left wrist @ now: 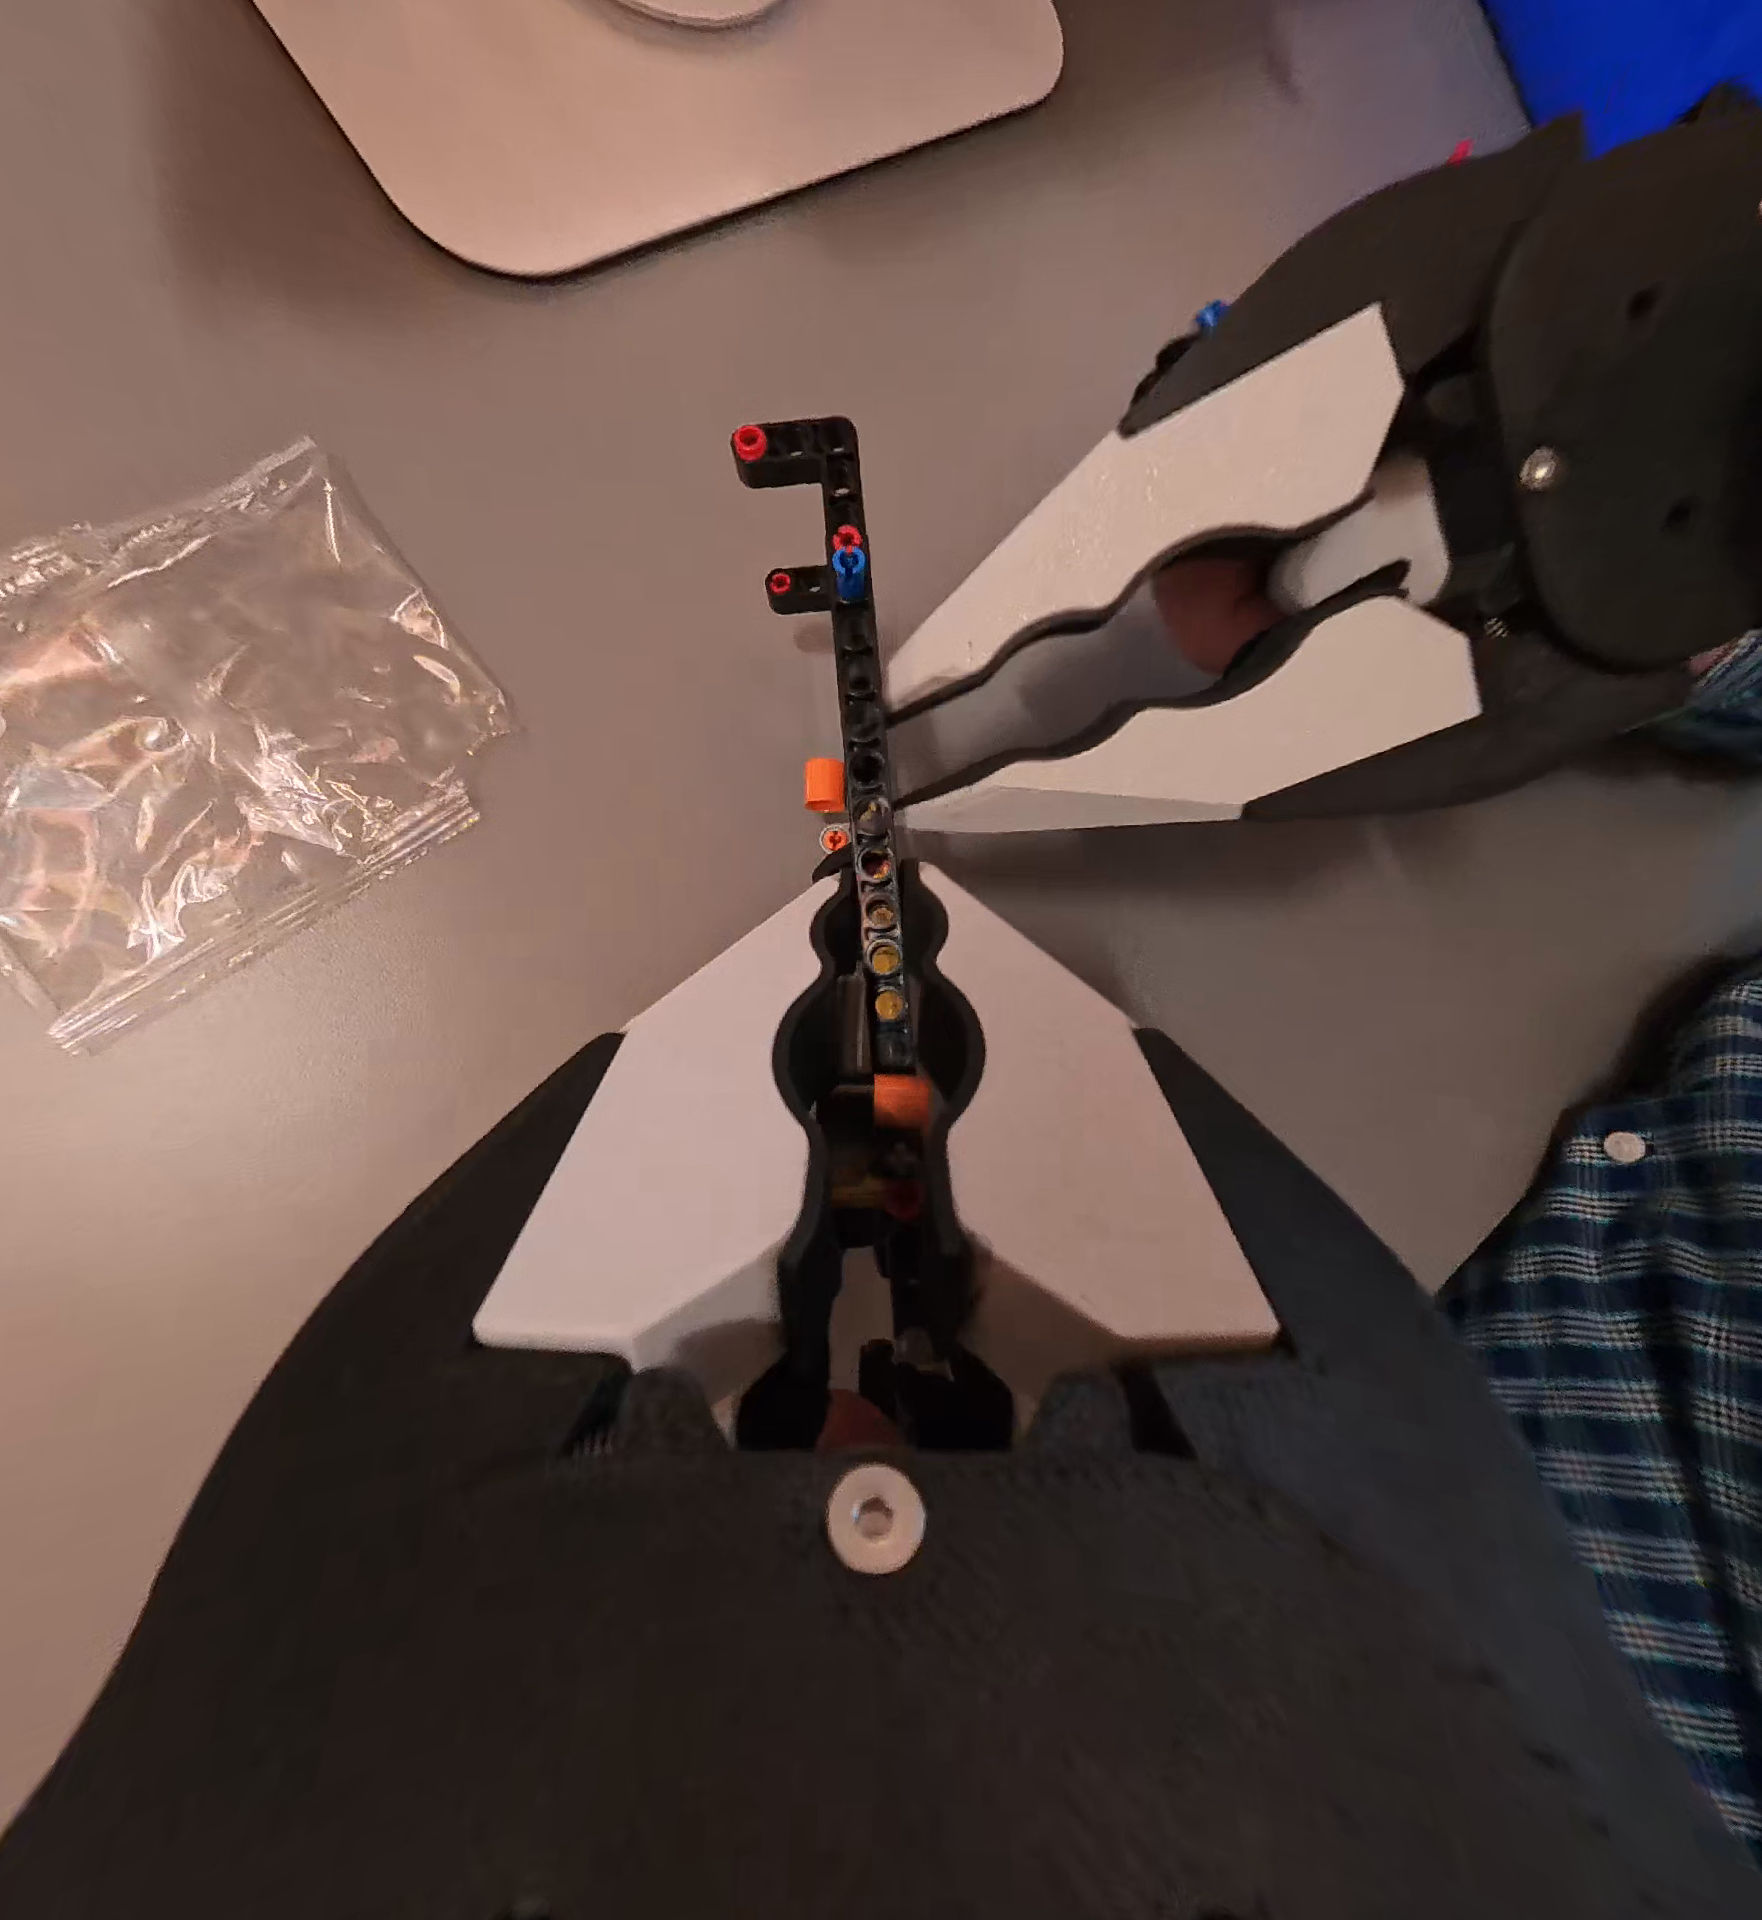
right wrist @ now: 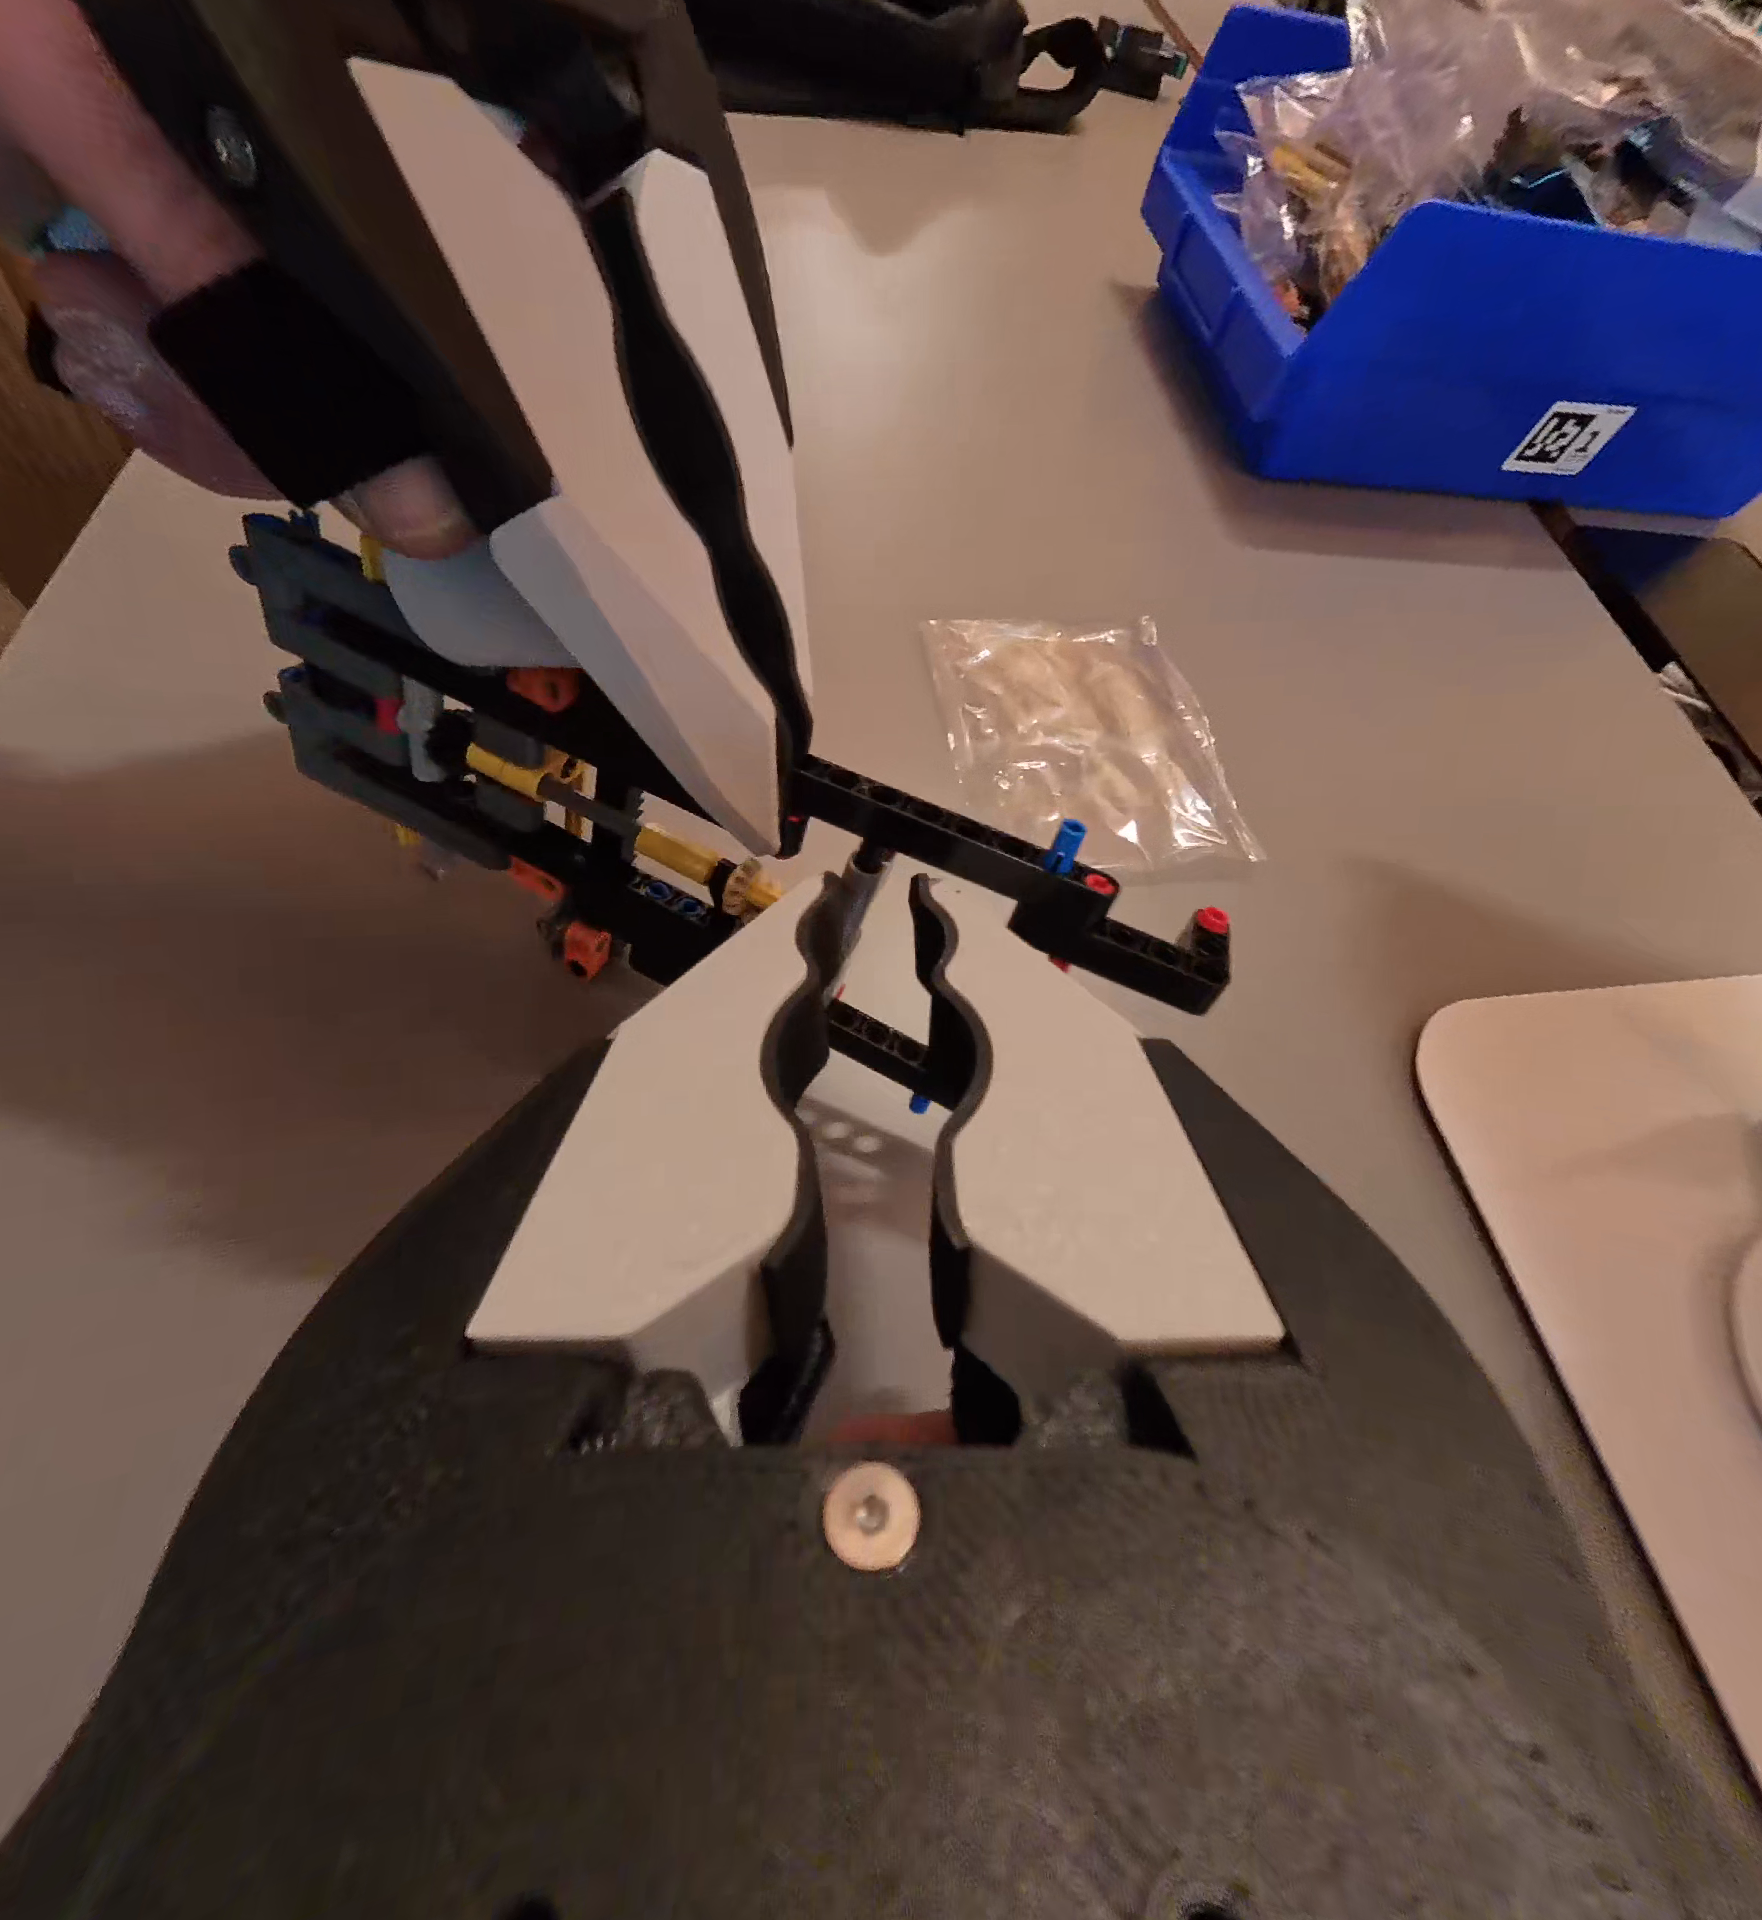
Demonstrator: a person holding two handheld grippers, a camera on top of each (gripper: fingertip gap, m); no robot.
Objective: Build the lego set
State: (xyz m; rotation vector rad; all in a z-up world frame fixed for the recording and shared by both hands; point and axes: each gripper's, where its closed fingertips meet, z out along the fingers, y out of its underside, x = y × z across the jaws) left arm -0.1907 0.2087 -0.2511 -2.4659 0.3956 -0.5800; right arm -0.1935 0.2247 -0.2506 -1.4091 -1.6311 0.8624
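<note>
My left gripper (left wrist: 877, 883) is shut on the lego assembly, a black and grey frame with yellow axles and orange pieces (right wrist: 461, 748). It also shows from the side in the right wrist view (right wrist: 789, 831). A long black beam (left wrist: 861, 665) sticks forward out of it, with a blue pin (left wrist: 849, 566) and an L-shaped end with red pins (left wrist: 794, 452). My right gripper (right wrist: 869, 888) holds a short grey pin (right wrist: 861, 883) at its tips, end-on against the beam's side (right wrist: 918, 821). In the left wrist view the right gripper (left wrist: 898, 764) comes in from the right.
A clear plastic bag (left wrist: 181, 727) lies left of the beam. A blue bin (right wrist: 1531, 343) full of bagged parts stands at the far right. A pale board (right wrist: 1625, 1195) lies at the right. A short black beam with a blue pin (right wrist: 877, 1039) lies under my right gripper. A plaid sleeve (left wrist: 1687, 1247) is nearby. Left and right tips are no more than a few centimetres apart.
</note>
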